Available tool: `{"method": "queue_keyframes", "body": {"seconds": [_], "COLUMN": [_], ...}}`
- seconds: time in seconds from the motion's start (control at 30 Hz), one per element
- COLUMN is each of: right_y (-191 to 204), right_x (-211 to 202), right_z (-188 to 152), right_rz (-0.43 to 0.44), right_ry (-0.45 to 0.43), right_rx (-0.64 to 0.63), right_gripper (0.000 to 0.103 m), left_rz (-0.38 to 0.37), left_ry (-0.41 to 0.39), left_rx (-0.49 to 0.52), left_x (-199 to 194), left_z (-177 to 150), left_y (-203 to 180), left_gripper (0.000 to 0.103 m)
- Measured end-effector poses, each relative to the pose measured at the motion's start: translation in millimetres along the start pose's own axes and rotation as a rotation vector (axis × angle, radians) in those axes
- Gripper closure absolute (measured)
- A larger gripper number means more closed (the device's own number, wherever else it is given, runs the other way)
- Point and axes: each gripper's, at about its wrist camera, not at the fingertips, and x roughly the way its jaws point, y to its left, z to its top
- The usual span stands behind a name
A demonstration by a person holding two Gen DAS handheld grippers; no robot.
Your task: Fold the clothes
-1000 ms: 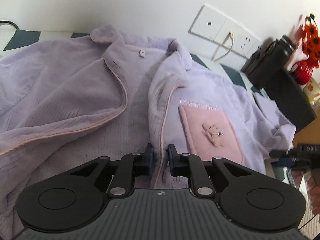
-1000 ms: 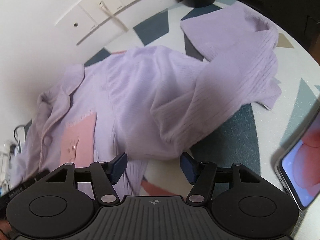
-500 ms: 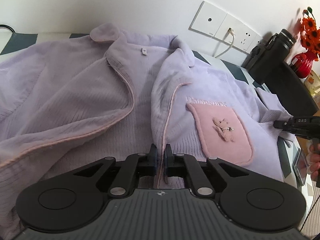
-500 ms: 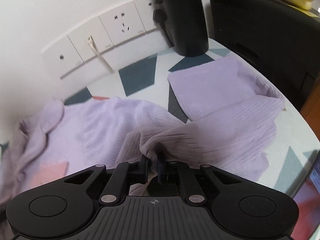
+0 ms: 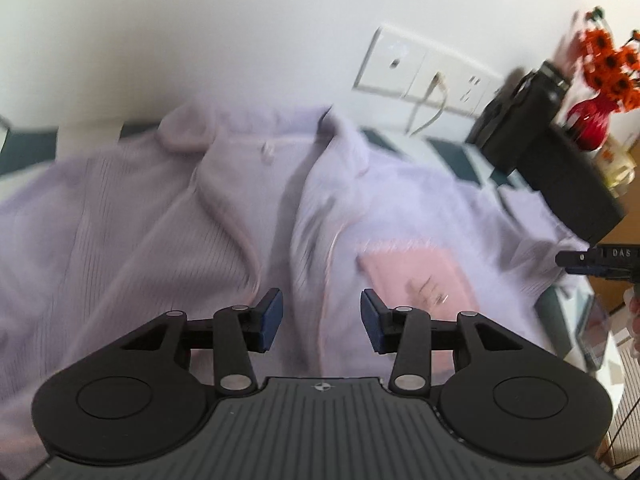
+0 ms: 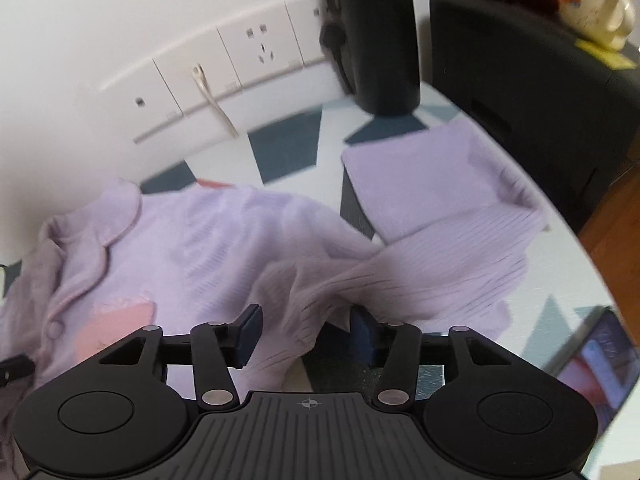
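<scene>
- The lilac ribbed-knit pyjama jacket lies spread, front open, on the white desk with dark teal geometric patches, its collar towards the wall.
- The left tongs stand wide apart above the jacket's pink-piped front edge; nothing is gripped between the blue pads.
- The pink fleece chest pocket sits just right of the left tongs; its detail is blurred.
- The right tongs stand wide apart, with a raised fold of the jacket's sleeve lying between the pads; the pads do not press on it.
- The sleeve runs from the right tongs towards the desk's right edge, where its flat cuff end rests on the desk.
- A white row of wall sockets with a plugged cable sits on the wall behind the desk.
- A black cylindrical device stands at the wall, beside a black box.
- A red vase of orange flowers stands behind the box.
- A phone with a lit screen lies near the desk's right edge.
</scene>
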Motion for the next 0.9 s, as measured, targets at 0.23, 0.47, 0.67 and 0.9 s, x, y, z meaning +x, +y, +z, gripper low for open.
{"method": "queue_keyframes", "body": {"seconds": [0.23, 0.47, 0.67, 0.9], "right_y": [6.3, 39.4, 45.8, 43.4], "right_x": [-26.5, 23.6, 89.6, 123.2], "right_z": [33.2, 68.1, 71.1, 68.8], "right_rz": [0.059, 0.024, -0.062, -0.089], "right_ry": [-0.095, -0.129, -0.031, 0.030], "right_rx": [-0.005, -0.172, -0.241, -0.262], "right_gripper": [0.057, 0.057, 0.058, 0.061], "left_rz": [0.006, 0.037, 0.008, -0.147], "left_ry": [0.034, 0.088, 0.142, 0.100], "left_rx": [0.113, 0.161, 0.187, 0.174], "left_x": [35.3, 63.4, 66.4, 54.9], "left_z": [35.1, 33.2, 34.3, 87.9], "left_y": [-12.3, 1.4, 12.5, 9.0], "left_gripper": [0.057, 0.093, 0.073, 0.048]}}
